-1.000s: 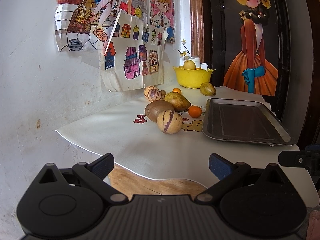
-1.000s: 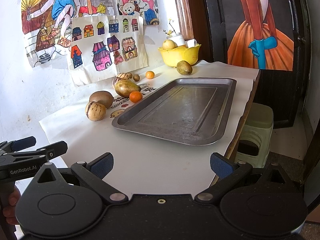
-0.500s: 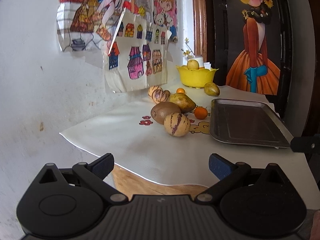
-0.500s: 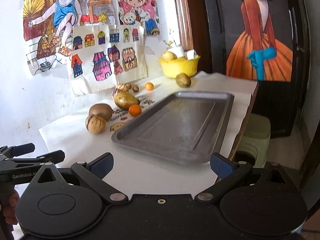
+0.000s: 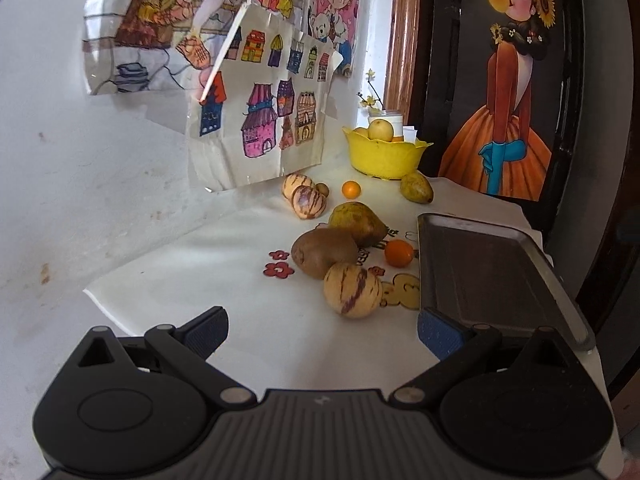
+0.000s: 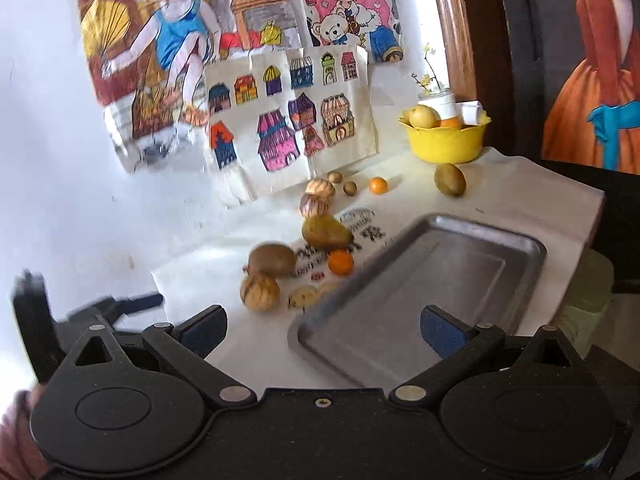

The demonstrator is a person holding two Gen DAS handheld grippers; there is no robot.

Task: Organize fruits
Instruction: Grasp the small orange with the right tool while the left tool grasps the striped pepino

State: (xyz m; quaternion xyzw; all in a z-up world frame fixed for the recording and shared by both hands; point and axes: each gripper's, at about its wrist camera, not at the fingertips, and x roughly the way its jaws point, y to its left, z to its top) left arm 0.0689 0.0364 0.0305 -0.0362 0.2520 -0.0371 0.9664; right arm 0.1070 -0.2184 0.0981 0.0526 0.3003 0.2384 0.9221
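Note:
Several fruits lie on the white tablecloth: a striped pepino melon [image 5: 352, 289] nearest me, a brown fruit [image 5: 323, 253], a green-yellow mango [image 5: 357, 223], a small orange [image 5: 398, 253], two more striped melons [image 5: 307, 201] and another small orange [image 5: 351, 188] farther back. An empty grey metal tray [image 5: 480, 268] sits to their right; it also shows in the right wrist view [image 6: 424, 292]. My left gripper [image 5: 322, 330] is open and empty, short of the striped melon. My right gripper [image 6: 322, 330] is open and empty above the tray's near corner.
A yellow bowl [image 5: 384, 156] with fruit stands at the back by the wall, a green fruit [image 5: 416, 188] beside it. Drawings hang on the white wall to the left. A pale stool [image 6: 588, 300] stands past the table's right edge.
Both grippers have moved forward over the table toward the fruits and tray. The right wrist view has swung left and is blurred. Both stay open.

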